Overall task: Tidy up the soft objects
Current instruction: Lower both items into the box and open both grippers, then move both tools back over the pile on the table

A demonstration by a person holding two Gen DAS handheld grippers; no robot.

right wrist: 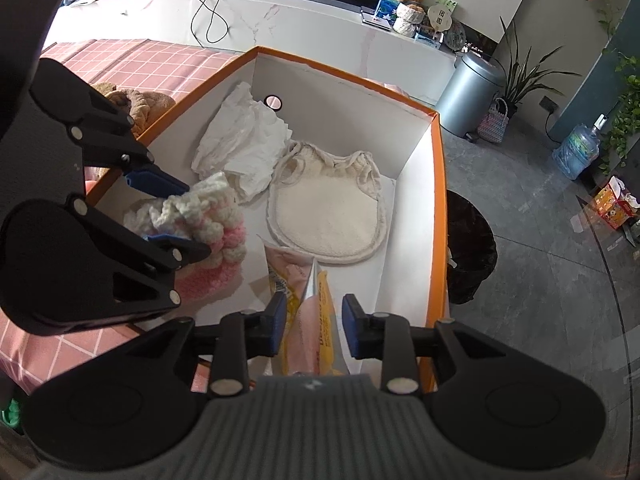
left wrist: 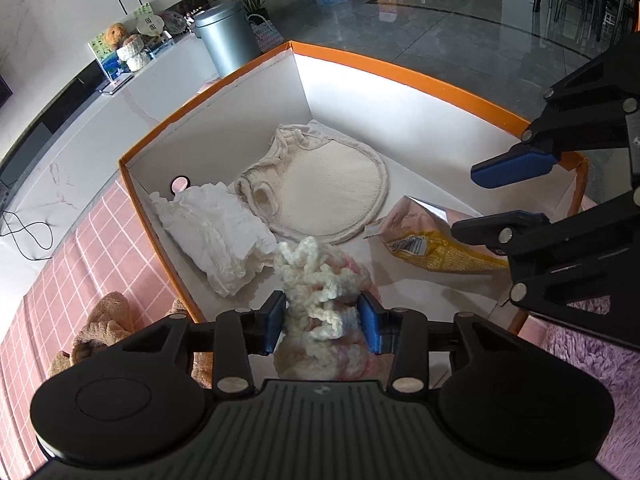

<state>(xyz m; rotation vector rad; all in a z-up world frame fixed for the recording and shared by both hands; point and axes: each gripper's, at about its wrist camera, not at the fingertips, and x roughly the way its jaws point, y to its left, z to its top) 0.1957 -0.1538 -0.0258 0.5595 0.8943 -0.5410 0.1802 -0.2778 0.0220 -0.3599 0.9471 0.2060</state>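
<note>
An orange-rimmed white box holds a cream bib and a crumpled white cloth. A cream and pink crocheted piece rests on the box floor near the front. My left gripper stands open around it, the yarn only brushing the blue pads. A pink and yellow pouch lies on the floor at the right. My right gripper is open over it, with a gap at the right pad.
A brown plush toy lies on the pink checked tablecloth outside the box's left wall. A purple fluffy item sits at the right. A metal bin and a black bin bag stand on the floor beyond.
</note>
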